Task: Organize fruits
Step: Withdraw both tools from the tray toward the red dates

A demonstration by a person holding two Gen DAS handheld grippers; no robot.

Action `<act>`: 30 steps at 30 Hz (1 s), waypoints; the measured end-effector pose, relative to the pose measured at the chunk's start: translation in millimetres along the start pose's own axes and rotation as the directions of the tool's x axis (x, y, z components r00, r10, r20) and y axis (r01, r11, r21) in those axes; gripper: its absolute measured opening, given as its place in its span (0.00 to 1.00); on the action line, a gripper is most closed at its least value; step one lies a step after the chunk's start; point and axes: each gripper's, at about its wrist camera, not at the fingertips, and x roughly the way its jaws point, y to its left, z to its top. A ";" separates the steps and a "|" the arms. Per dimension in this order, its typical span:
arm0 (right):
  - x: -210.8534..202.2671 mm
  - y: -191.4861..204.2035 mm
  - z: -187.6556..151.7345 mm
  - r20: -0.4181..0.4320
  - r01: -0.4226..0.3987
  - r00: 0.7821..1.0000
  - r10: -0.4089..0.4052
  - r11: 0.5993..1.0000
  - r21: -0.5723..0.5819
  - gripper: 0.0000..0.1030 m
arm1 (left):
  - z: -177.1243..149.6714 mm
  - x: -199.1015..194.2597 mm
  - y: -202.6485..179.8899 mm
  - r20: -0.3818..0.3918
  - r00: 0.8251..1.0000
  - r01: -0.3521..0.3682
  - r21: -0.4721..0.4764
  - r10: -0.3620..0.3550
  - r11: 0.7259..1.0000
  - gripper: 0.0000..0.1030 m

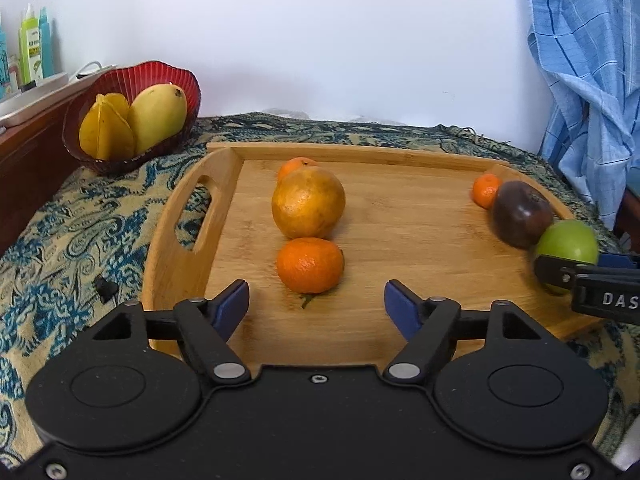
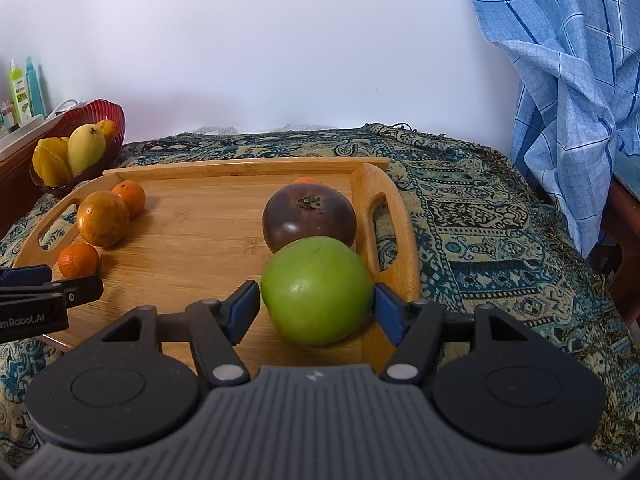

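Low over the wooden tray (image 2: pixel 224 168), right tongs (image 2: pixel 316 306) level around green fruit (image 2: pixel 316 288).

Right wrist view: a small orange fruit (image 2: pixel 305 180) shows only as a sliver behind the dark purple fruit (image 2: pixel 309 216), whose lower front is covered by the green apple (image 2: pixel 316 290). Left wrist view: the right hand-held gripper (image 1: pixel 560 270) is cut off by the right edge; its finger (image 1: pixel 554 270) masks the apple's lower part. Shelf bottles (image 1: pixel 34 50): labels illegible.
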 end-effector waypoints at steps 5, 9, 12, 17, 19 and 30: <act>-7.7 3.8 -3.7 0.014 -0.010 1.000 0.010 1.000 0.006 0.84 | -2.9 -13.2 -1.5 0.004 1.000 0.020 0.010 -0.020 1.000 0.80; -15.9 3.4 -8.5 0.017 -0.018 1.000 0.017 0.999 0.034 0.86 | -7.1 -25.6 -2.6 0.002 0.999 0.040 0.014 -0.041 0.999 0.82; -23.6 2.9 -12.7 0.021 -0.027 0.999 0.026 0.998 0.051 0.87 | -12.8 -37.3 -3.8 0.005 0.999 0.054 0.020 -0.054 0.998 0.83; -41.7 5.5 -20.3 0.049 -0.040 0.998 0.038 0.999 0.035 0.88 | -27.7 -56.2 -6.2 0.003 0.997 0.074 0.017 -0.074 0.997 0.84; -49.4 7.3 -24.1 0.062 -0.044 0.997 0.043 0.999 0.023 0.89 | -35.1 -63.8 -7.1 0.000 0.997 0.081 0.012 -0.081 0.997 0.84; -91.7 14.9 -58.2 0.174 -0.002 0.985 0.011 0.998 -0.055 0.94 | -77.5 -101.5 -9.3 -0.009 0.995 0.100 -0.003 -0.100 0.995 0.89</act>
